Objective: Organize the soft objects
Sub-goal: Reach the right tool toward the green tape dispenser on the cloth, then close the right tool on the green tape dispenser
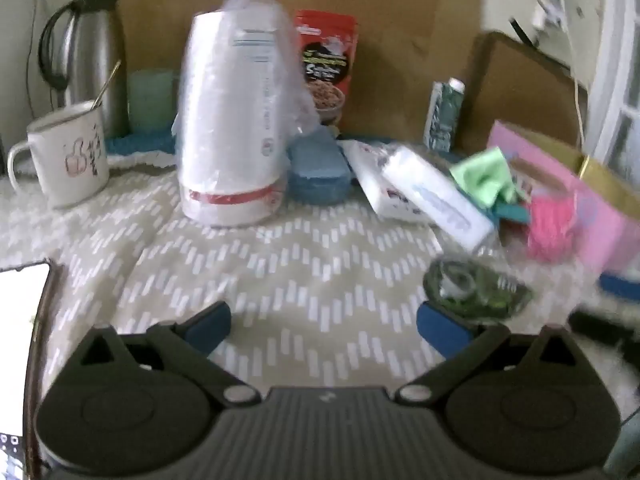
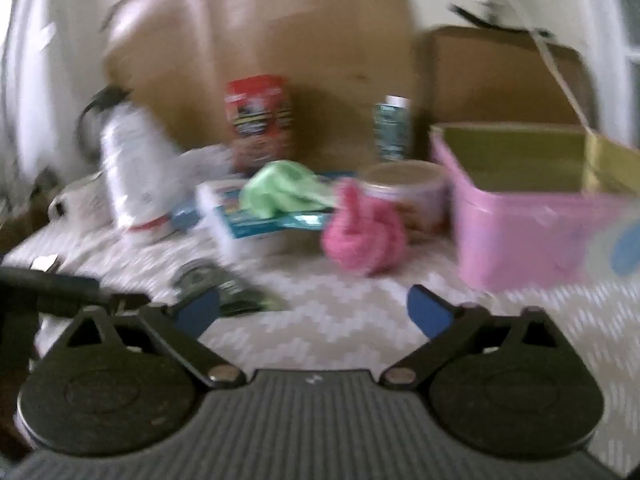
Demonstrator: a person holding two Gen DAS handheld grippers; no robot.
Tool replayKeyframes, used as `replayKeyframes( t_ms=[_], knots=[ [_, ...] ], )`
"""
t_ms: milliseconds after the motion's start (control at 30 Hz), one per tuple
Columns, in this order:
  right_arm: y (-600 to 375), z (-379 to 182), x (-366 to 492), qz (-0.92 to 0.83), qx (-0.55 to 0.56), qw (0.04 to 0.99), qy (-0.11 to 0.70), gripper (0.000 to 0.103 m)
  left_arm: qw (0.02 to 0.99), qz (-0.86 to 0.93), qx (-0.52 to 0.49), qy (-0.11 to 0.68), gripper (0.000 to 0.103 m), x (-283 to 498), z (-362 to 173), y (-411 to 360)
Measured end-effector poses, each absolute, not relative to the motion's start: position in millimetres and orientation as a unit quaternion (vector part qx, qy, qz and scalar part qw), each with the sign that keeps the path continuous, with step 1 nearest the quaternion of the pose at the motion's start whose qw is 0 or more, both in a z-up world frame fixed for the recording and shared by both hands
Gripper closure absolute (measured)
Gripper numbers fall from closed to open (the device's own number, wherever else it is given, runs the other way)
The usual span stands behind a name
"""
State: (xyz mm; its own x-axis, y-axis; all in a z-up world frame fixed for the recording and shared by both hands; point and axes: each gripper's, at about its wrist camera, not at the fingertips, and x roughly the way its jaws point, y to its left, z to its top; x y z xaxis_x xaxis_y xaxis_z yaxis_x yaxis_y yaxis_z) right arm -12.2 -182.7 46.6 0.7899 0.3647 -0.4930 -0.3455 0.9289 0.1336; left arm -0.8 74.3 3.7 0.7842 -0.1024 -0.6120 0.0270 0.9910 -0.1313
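Pink yarn (image 2: 362,232) sits beside the pink box (image 2: 532,236), both the left gripper (image 1: 324,320) and right gripper (image 2: 314,312) spread apart, holding nothing.

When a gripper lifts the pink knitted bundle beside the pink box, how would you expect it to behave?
The pink knitted bundle looks like loosely bunched yarn, so it will probably squash and sag rather than hold shape. It seems light. Its rounded lump may shift slightly on the patterned cloth if nudged.
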Motion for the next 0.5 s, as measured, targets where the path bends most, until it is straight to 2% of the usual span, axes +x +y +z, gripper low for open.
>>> replayKeyframes(
  t_ms=[33, 133, 367, 400, 500],
  knots=[
    [-176, 47, -11, 0.203, 0.006, 0.942, 0.267, 0.013, 0.941, -0.041, -0.07, 0.328, 0.004, 2, 4, 79],
    [-162, 47, -8, 0.228, -0.034, 0.934, 0.275, 0.019, 0.937, -0.058, -0.09, 0.333, 0.004, 8, 7, 78],
    [-144, 41, 20, 0.269, -0.1, 0.907, 0.308, 0.019, 0.927, -0.099, -0.116, 0.342, 0.01, 11, 9, 68],
    [-141, 37, 24, 0.278, -0.104, 0.902, 0.314, 0.022, 0.927, -0.102, -0.117, 0.342, 0.011, 9, 9, 70],
    [-135, 37, 29, 0.311, -0.076, 0.888, 0.329, 0.042, 0.924, -0.104, -0.13, 0.344, 0.014, 6, 9, 77]
  ],
)
